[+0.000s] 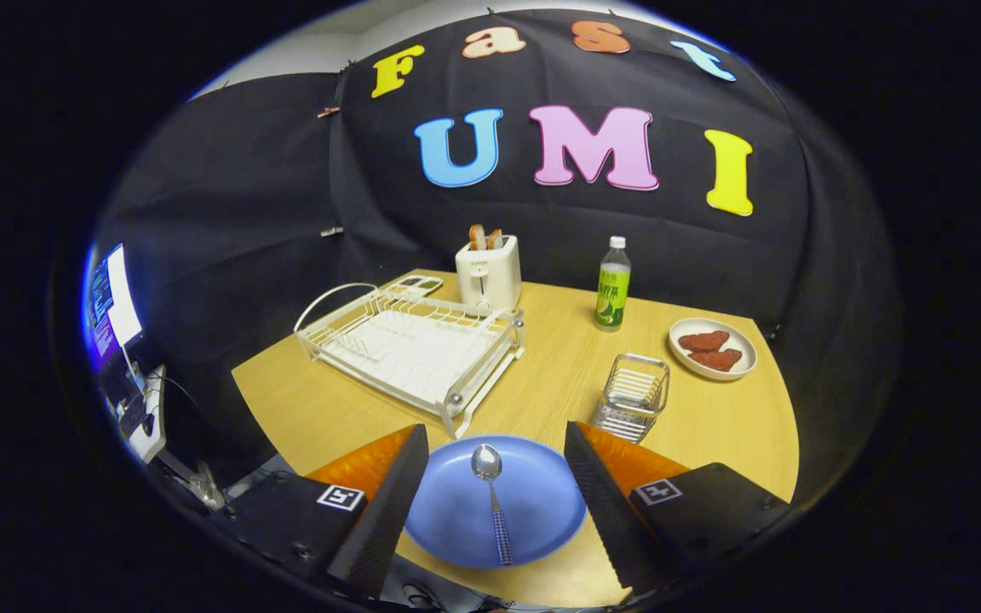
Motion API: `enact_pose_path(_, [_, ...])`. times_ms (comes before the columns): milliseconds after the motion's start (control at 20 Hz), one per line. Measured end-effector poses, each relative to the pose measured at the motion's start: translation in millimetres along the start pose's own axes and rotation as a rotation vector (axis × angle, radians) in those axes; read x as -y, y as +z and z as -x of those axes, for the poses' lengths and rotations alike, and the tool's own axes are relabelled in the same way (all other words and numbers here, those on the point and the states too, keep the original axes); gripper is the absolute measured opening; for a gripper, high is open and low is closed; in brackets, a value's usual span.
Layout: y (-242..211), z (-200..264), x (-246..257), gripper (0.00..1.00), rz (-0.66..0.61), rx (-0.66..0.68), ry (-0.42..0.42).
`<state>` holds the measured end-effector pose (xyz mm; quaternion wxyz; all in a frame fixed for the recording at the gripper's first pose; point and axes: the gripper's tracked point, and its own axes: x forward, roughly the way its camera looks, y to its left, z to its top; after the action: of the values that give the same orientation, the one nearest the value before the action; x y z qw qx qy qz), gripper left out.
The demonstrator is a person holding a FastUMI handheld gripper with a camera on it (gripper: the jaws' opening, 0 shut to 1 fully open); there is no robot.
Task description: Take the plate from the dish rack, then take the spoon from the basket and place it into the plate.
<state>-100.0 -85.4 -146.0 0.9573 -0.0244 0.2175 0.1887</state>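
A blue plate (456,511) lies flat on the wooden table (329,409), near its front edge. A metal spoon (492,502) rests in the plate, bowl pointing away and handle toward me. My gripper (495,464) hangs open above the plate, one finger on each side of it, holding nothing. The white wire dish rack (410,345) stands beyond the left finger with no dishes in it. A small wire basket (633,393) stands just beyond the right finger, with nothing seen inside.
A white toaster (488,271) with bread slices stands behind the rack. A green bottle (612,285) is at the back, and a white dish (714,349) with two brown pieces sits at the right. A monitor (111,302) stands off the table's left.
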Motion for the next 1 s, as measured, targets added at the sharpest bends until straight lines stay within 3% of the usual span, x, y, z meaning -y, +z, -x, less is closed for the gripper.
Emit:
enact_pose_path(300, [62,57,35,0.99,-0.069,0.136,-0.121])
enact_pose_path(700, [143,145,91,0.98,-0.091,0.362,-0.396])
enact_pose_path(850, [165,158,90,0.98,-0.105,0.420,-0.439])
enact_pose_path(1000, [175,159,81,0.98,-0.131,0.457,-0.428])
